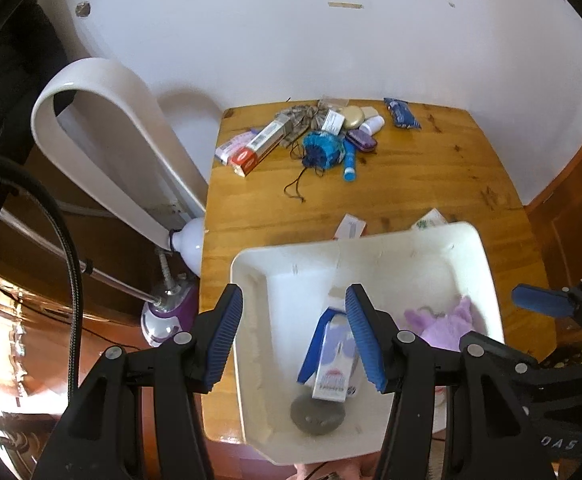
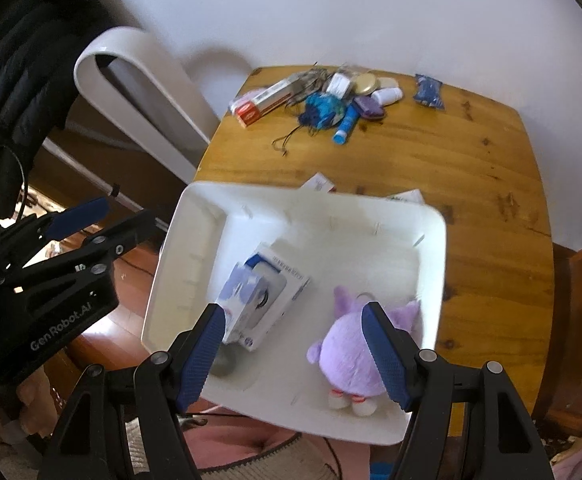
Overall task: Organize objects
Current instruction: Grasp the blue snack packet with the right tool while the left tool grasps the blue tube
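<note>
A white bin [image 1: 251, 320] [image 2: 179, 264] overhangs the near edge of the wooden table [image 1: 431, 184]. In it lie a white and blue box [image 1: 333, 364] [image 2: 263, 296], a grey round lump [image 1: 317, 416] and a purple plush toy [image 1: 447, 320] [image 2: 351, 348]. My left gripper [image 1: 294, 291] [image 2: 127, 208] hovers open over the bin's left wall, holding nothing. My right gripper [image 2: 294, 307] [image 1: 551, 294] points down over the bin's near half, open, one finger above the plush. At the table's far end lies a pile: a toothpaste box [image 1: 259, 148], a blue pouch [image 1: 323, 150], a blue tube [image 1: 349, 164] and small containers.
Two small packets [image 1: 351, 226] [image 1: 431, 220] lie just behind the bin. A blue packet [image 1: 401, 113] sits at the far right of the pile. Left of the table stand a white looped appliance [image 1: 103, 140] and a purple steamer [image 1: 167, 312]. A person's torso [image 2: 251, 452] is close below.
</note>
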The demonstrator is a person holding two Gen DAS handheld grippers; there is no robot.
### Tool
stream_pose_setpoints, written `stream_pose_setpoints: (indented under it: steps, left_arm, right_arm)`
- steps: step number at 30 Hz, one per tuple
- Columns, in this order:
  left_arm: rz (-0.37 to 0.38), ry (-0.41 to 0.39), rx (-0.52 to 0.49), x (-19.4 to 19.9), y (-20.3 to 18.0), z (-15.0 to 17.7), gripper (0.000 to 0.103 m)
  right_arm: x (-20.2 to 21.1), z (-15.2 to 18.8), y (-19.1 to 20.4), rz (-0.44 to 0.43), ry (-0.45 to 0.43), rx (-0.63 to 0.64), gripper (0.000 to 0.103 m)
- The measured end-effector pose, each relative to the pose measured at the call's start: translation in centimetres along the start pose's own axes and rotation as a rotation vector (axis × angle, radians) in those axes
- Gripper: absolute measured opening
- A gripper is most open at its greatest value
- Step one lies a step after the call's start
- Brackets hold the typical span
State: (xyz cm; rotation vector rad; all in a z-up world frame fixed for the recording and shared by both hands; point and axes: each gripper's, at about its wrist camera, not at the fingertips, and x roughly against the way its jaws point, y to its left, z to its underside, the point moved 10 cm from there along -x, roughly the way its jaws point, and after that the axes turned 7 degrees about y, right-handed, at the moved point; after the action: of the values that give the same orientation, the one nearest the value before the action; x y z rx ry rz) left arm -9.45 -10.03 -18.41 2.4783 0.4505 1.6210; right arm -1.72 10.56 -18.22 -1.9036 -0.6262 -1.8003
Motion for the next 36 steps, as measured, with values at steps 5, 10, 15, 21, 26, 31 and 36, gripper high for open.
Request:
stream_pose_setpoints:
  steps: [5,10,15,21,26,31,36]
  left_arm:
    - [0.024,0.01,0.011,-0.6,-1.0,-3.8,0.058]
    - [0.036,0.044,0.001,-3.0,-2.9,-8.5,0.059]
    - [0.029,0.094,0.015,-6.6,-4.0,-12.3,0.059]
    - [0.063,0.176,0.073,-12.3,-5.2,-15.6,0.059]
    - [0.105,0.268,0.109,-18.0,-6.3,-16.4,0.059]
    - [0.142,0.337,0.135,-22.1,-7.6,-16.1,0.059]
    - [0.13,0.37,0.159,-24.6,-8.0,-16.1,0.058]
  right_arm:
    - [0.6,-2.7,-1.9,-0.03,-0.013,-0.026,0.072]
    - [1.3,-6.7,-5.0,-0.013,-0.047,-0.027,0.072]
    - [1.5,-12.1,-9.8,0.022,-0.096,-0.049,0.072]
    - [-1.0,-19.0,-16.6,0.04,-0.114,-0.11,0.072]
    - [-5.8,-24.0,-21.3,0.036,-0.09,-0.164,0.072]
    - [-11.0,-27.7,-24.5,0.008,-0.072,-0.232,0.072]
    - [-15.1,-30.4,-26.7,-0.072,-0.055,-0.331,0.072]
